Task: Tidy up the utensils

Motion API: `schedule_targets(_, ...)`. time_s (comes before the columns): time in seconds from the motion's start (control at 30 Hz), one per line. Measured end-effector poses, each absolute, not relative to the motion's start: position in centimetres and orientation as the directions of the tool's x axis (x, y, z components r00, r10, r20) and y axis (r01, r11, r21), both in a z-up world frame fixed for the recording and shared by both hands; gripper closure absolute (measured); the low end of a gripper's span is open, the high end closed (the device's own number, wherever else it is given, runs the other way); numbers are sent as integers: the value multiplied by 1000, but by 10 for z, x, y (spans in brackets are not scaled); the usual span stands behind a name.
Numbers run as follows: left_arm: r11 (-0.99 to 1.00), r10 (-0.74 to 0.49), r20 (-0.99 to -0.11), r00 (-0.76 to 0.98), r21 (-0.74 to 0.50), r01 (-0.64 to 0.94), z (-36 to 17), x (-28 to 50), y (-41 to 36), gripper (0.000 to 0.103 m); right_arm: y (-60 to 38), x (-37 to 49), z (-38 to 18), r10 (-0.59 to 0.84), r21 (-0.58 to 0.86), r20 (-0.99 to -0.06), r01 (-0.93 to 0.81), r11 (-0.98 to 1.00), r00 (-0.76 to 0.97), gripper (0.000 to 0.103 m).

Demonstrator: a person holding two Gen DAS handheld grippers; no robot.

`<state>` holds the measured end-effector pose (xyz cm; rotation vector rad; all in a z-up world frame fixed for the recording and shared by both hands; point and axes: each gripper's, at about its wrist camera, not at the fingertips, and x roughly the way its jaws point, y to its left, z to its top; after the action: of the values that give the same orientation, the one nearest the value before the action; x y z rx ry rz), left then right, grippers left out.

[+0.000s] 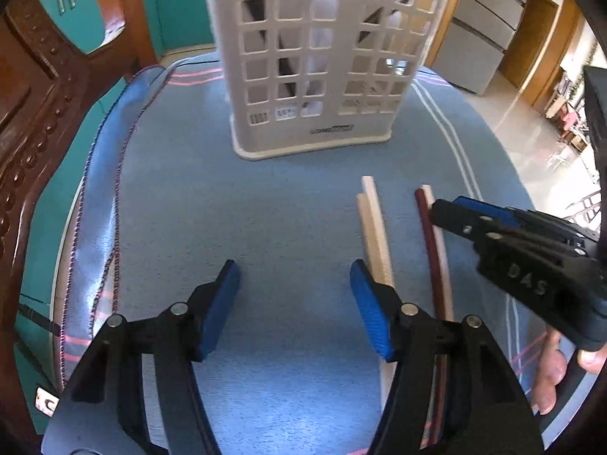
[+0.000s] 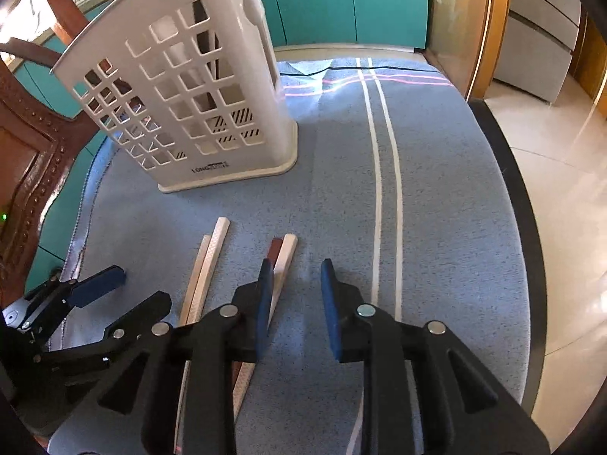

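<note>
Showing fingers [image 1: 550,371] left view only, chopsticks [image 2: 206,265]

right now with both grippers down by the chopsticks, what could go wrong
1. The left gripper and right gripper sit close together; the right one already crowds the brown chopstick, so they could collide.
2. The chopsticks lie in tight pairs: closing on the white pair may pinch one and roll the other.
3. The white utensil holder is tall with utensils inside; a long stick may catch its rim and tip it.
</note>
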<state>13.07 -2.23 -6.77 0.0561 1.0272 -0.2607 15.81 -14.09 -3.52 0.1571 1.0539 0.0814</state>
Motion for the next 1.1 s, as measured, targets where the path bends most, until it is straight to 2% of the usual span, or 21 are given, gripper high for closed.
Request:
schedule_targets(0.13,961,-190,-853,486,-60,270,-66,127,-34,41,-137,155,-34,113,127,-866,-4,992,487,78)
schedule_targets(0.23,961,-175,-858,483,-43,273,-70,128,-40,41,-143,154,-37,-11,15,-881,53,998,473,79)
schedule_targets(0.4,958,-232,-839,492,-111,263,-66,130,-40,41,-156,149,-32,113,161,-854,52,986,508,79)
schedule_targets(0.5,944,-272,-841,468,-140,297,-66,132,-44,41,-155,148,-29,93,143,-848,57,988,522,78)
schedule_targets(0.6,945,-234,-849,474,-84,316,-72,130,-57,42,-155,149,-33,89,143,-856,67,987,509,78)
schedule_targets(0.67,948,-212,-842,496,-55,312,-73,130,-60,59,-154,150,-33,85,138,-859,69,988,504,78)
schedule_targets(0.7,949,-202,-839,506,-41,311,-72,128,-63,84,-153,151,-34,83,135,-860,69,988,503,78)
schedule_targets(0.73,950,-195,-837,511,-32,312,-71,129,-65,88,-153,152,-34,82,135,-861,69,988,503,78)
schedule_targets(0.97,957,-264,-807,529,-152,247,-55,128,-37,90,-153,149,-32,92,142,-858,61,988,506,78)
schedule_targets(1.07,949,-305,-779,548,-202,240,-42,126,-22,90,-151,148,-29,108,151,-853,43,988,510,78)
schedule_targets(1.1,949,-308,-771,557,-211,233,-38,125,-18,87,-149,147,-28,112,152,-853,36,988,510,78)
